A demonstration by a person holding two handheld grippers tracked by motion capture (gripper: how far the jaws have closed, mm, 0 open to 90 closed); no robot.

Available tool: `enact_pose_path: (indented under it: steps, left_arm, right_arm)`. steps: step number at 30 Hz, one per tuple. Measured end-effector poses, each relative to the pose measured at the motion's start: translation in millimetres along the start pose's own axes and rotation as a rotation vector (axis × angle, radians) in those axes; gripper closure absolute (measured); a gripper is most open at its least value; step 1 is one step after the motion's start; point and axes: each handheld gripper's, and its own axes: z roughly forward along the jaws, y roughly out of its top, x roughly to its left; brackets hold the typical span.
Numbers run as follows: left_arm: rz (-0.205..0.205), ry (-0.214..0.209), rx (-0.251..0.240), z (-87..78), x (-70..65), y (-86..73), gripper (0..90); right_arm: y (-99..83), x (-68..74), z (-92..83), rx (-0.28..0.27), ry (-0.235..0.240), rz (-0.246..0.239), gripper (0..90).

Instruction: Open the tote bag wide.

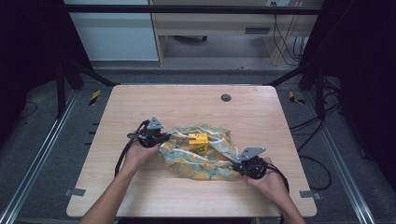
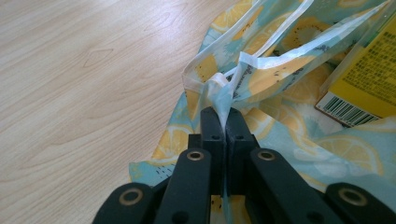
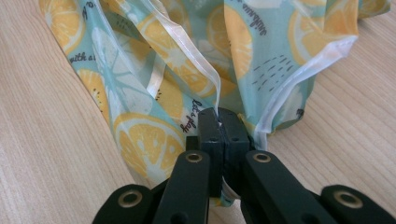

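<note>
Light wood worktop [image 1: 140, 100] with a round dark grommet [image 1: 226, 97] near the far edge. Grey floor [image 1: 42, 135] around it, metal rails [image 1: 35, 161] both sides, black frame bars [image 1: 187, 9] overhead. Behind: pale wood desk [image 1: 210, 23], white panel [image 1: 112, 35], loose cables [image 1: 287, 44]. Dim edges.

A lab recording bay: wooden table [image 1: 140, 196] inside black frame rails [image 1: 187, 9], loose cables [image 1: 285, 42] behind.
</note>
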Motion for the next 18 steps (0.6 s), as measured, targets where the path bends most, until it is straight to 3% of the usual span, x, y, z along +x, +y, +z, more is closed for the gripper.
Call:
enact_pose_path:
  steps: [18]
  left_arm:
    - [-0.018, 0.009, 0.003, 2.6, -1.5, -9.6, 90.0]
  right_arm:
    - [-4.8, -5.0, 2.4, -0.011, 0.008, 0.020, 90.0]
